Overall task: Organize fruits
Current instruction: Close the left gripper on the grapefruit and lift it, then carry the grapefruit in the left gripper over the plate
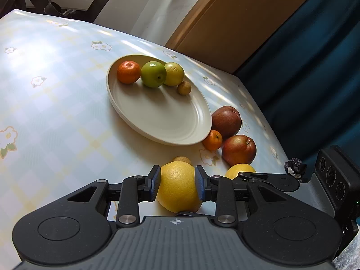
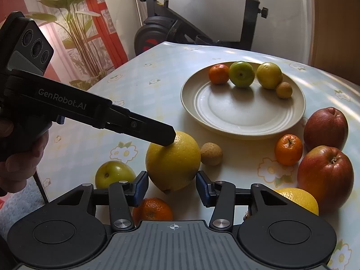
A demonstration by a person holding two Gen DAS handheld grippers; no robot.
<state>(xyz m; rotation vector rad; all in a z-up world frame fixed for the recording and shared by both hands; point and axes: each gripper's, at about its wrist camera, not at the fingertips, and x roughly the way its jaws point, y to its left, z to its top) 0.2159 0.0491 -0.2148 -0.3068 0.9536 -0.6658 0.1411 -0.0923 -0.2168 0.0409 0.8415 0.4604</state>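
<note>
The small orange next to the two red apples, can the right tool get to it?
Probably yes. The small orange sits in the open beside the plate, nothing on top. The right tool is open, but the red apples crowd one side.

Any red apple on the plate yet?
No. The plate holds a mandarin, green apple, lemon and a small brown fruit; both red apples lie on the table.

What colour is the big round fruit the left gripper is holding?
Yellow: the large dimpled citrus fruit, clearest in the left wrist view.
</note>
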